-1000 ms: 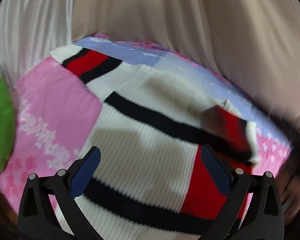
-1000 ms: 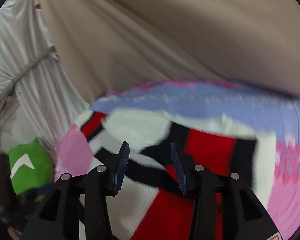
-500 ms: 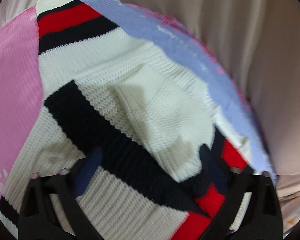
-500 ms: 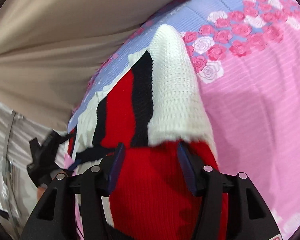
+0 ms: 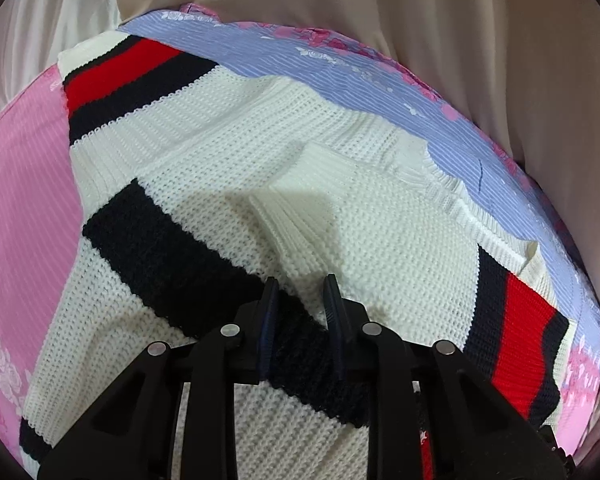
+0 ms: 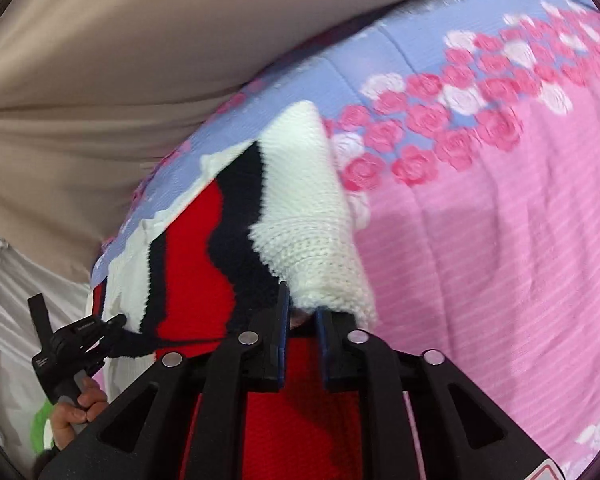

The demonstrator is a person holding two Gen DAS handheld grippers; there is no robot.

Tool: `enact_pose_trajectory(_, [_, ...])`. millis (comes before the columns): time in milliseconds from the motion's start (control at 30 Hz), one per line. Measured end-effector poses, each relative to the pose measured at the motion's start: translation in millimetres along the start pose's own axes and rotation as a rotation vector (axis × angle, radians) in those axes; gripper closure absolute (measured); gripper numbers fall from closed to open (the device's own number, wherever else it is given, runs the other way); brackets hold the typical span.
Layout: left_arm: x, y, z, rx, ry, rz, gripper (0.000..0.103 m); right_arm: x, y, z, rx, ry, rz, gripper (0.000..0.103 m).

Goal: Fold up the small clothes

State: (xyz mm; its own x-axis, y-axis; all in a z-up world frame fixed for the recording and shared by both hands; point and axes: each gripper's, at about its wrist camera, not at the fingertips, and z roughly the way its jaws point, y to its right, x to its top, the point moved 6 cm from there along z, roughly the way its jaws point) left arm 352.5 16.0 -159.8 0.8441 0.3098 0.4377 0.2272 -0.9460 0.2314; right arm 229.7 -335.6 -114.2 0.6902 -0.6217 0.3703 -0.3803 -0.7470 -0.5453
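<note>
On my left, the left gripper [image 5: 300,304] is closed down on the knit sweater [image 5: 380,232] — its blue pads pinch a raised fold of fabric where a black stripe crosses the white body. The sweater lies spread over the pink and lavender floral bedspread [image 5: 24,184], its red-and-black striped cuff [image 5: 116,76] reaching toward the far left corner. A ribbed white flap sits doubled over near the middle of the garment, just ahead of my fingers. Beige drapery [image 5: 420,20] hangs behind the bed.

From my right tool's view, my left hand [image 6: 74,412] shows at the far left edge, wrapped round the handle of the other tool beside the sweater's edge. Further right, the right gripper [image 6: 302,316] is clenched on the sweater's sleeve [image 6: 300,216] — white cuff, black band, red panel — bunched and lifted off the bedspread between the narrow jaws. To the right of it, pink striped cloth with a band of printed roses [image 6: 440,128] runs bare.
</note>
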Motion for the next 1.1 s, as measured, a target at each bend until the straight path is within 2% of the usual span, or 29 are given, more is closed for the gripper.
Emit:
enact_pose_trajectory(67, [-1, -7, -11, -0.008, -0.004, -0.010, 0.077, -8, -1, -15, -0.024, -0.005, -0.015, 0.085])
enact_pose_trajectory(100, [-3, -14, -23, -0.008, 0.008, 0.005, 0.072, -20, -1, -16, -0.039, -0.009, -0.030, 0.079])
enact_pose_trajectory(133, [-5, -20, -33, -0.008, 0.021, 0.022, 0.067, -33, -3, -23, -0.060, -0.020, -0.051, 0.064])
enact_pose_trajectory(200, [-13, -43, -59, 0.011, 0.043, 0.053, 0.039, -71, 1, -42, -0.105, -0.056, -0.115, 0.051])
enact_pose_trajectory(300, [-41, -98, -92, 0.056, 0.031, 0.058, 0.025, -138, 20, -72, -0.171, -0.180, -0.216, 0.046])
enact_pose_trajectory(367, [-67, -139, -105, 0.106, -0.009, 0.044, 0.022, -179, 32, -87, -0.190, -0.259, -0.241, 0.046])
enact_pose_trajectory(433, [-104, -186, -114, 0.137, -0.088, -0.013, 0.021, -208, 29, -99, -0.188, -0.274, -0.274, 0.035])
enact_pose_trajectory(467, [-117, -198, -116, 0.134, -0.121, -0.041, 0.020, -219, 28, -101, -0.186, -0.290, -0.284, 0.034])
enact_pose_trajectory(500, [-136, -216, -118, 0.123, -0.169, -0.085, 0.020, -222, 25, -101, -0.187, -0.279, -0.296, 0.034])
enact_pose_trajectory(533, [-147, -223, -122, 0.110, -0.170, -0.103, 0.021, -225, 21, -97, -0.181, -0.279, -0.302, 0.030])
enact_pose_trajectory(567, [-153, -223, -130, 0.108, -0.133, -0.083, 0.020, -224, 18, -94, -0.187, -0.269, -0.314, 0.028])
enact_pose_trajectory(600, [-158, -221, -129, 0.107, -0.149, -0.073, 0.020, -220, 12, -89, -0.192, -0.250, -0.334, 0.030])
enact_pose_trajectory(633, [-161, -216, -129, 0.111, -0.155, -0.060, 0.021, -220, 9, -82, -0.195, -0.235, -0.352, 0.040])
enact_pose_trajectory(667, [-162, -206, -129, 0.105, -0.150, -0.033, 0.030, -214, 4, -77, -0.201, -0.219, -0.376, 0.051])
enact_pose_trajectory(700, [-163, -197, -130, 0.104, -0.147, -0.009, 0.044, -214, 2, -73, -0.204, -0.217, -0.389, 0.080])
enact_pose_trajectory(733, [-162, -189, -130, 0.097, -0.144, 0.016, 0.053, -210, 2, -70, -0.174, -0.234, -0.373, 0.090])
enact_pose_trajectory(767, [-164, -178, -131, 0.068, -0.167, 0.042, 0.078, -212, 8, -75, -0.162, -0.238, -0.345, 0.091])
enact_pose_trajectory(800, [-165, -173, -132, 0.054, -0.185, 0.040, 0.091, -211, 8, -78, -0.163, -0.227, -0.334, 0.092])
enact_pose_trajectory(833, [-166, -168, -138, 0.047, -0.181, 0.043, 0.096, -209, 8, -86, -0.170, -0.204, -0.338, 0.093])
enact_pose_trajectory(900, [-173, -162, -151, 0.036, -0.181, 0.073, 0.097, -201, 15, -113, -0.187, -0.166, -0.343, 0.094])
enact_pose_trajectory(933, [-177, -162, -154, 0.034, -0.189, 0.078, 0.098, -200, 19, -124, -0.201, -0.155, -0.338, 0.100])
enact_pose_trajectory(967, [-186, -161, -160, 0.024, -0.208, 0.085, 0.098, -202, 25, -136, -0.207, -0.152, -0.326, 0.100])
enact_pose_trajectory(1033, [-203, -162, -164, 0.023, -0.235, 0.109, 0.098, -211, 40, -152, -0.220, -0.177, -0.318, 0.100])
enact_pose_trajectory(1100, [-224, -165, -162, 0.045, -0.275, 0.140, 0.098, -229, 50, -147, -0.234, -0.230, -0.327, 0.103])
